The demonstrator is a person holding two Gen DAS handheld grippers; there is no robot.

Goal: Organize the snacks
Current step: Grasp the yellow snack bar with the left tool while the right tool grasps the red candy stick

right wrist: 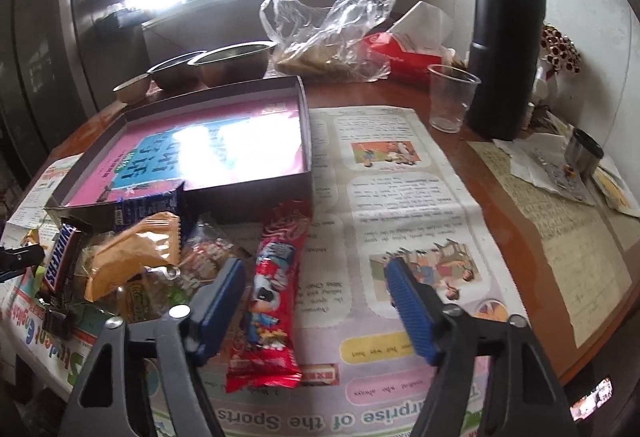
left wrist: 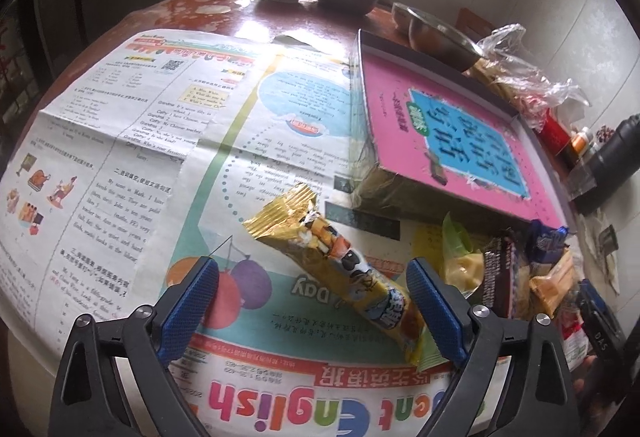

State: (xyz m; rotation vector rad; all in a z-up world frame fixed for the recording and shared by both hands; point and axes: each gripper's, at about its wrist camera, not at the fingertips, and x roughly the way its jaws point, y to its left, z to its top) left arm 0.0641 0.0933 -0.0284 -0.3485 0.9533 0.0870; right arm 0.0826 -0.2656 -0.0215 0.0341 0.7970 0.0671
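Gold crinkled snack bar (left wrist: 340, 269) between parted left tool (left wrist: 312, 301) — red bar (right wrist: 272, 301) inside parted right tool (right wrist: 316, 297).

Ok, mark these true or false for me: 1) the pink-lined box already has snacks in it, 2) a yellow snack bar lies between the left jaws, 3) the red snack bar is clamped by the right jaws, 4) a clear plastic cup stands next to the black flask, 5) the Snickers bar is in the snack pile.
1) False: the pink-lined box shows nothing inside it.
2) True: the yellow snack bar lies on the newspaper between the open jaws of the left gripper.
3) False: the red snack bar lies loose; the right gripper is open.
4) True: clear plastic cup, black flask.
5) True: Snickers bar.
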